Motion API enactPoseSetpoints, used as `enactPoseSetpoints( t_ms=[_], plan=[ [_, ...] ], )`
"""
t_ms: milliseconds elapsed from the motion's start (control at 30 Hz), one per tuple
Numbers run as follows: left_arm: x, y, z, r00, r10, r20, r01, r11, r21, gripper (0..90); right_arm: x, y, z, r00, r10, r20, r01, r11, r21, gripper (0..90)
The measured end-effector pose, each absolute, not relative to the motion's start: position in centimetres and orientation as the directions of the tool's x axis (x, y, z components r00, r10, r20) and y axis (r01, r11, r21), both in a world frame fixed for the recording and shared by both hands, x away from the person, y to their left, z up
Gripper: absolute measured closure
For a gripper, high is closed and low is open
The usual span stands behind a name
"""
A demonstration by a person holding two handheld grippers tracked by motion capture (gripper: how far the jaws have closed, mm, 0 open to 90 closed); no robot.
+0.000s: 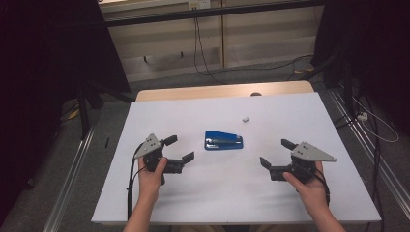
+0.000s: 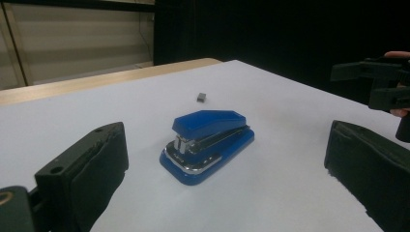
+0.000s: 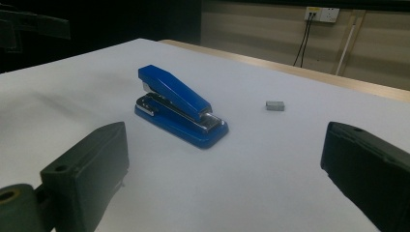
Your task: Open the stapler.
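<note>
The blue metal-and-plastic stapler [image 1: 223,140] lies near the middle of the white table top [image 1: 227,193], well clear of every edge, its long axis running left to right. A small grey staple block [image 1: 246,118] sits just beyond. The left gripper [image 1: 180,149] and right gripper [image 1: 276,153] flank it, level, jaws spread wide, touching nothing.

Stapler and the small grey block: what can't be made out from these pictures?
- Stapler: whether it holds staples; its closed top hides the inside in every view.
- Small grey block: too small to identify, high view included.
- Left gripper, right gripper: in their own views, jaw bases are cut off by the bottom edge.
</note>
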State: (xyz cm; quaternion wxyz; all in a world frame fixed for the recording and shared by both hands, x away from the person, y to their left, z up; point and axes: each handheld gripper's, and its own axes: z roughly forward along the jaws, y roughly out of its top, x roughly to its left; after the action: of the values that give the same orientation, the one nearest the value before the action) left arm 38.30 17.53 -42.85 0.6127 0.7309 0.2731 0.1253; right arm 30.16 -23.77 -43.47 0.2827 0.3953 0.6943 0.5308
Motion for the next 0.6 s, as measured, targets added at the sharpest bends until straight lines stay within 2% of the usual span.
enactPoseSetpoints(
  t_ms=[167,600],
  plan=[
    [38.6,17.0,-43.1,0.824,0.552,-0.129,0.246,-0.143,0.959,1.8,30.8,-23.0,-43.6,-0.536,0.844,0.022,0.258,0.139,0.956,2.7],
    [39.9,15.4,-43.4,0.829,0.542,-0.138,0.253,-0.141,0.957,2.2,32.1,-21.4,-43.8,-0.543,0.839,0.029,0.281,0.149,0.948,3.6]
  ],
)
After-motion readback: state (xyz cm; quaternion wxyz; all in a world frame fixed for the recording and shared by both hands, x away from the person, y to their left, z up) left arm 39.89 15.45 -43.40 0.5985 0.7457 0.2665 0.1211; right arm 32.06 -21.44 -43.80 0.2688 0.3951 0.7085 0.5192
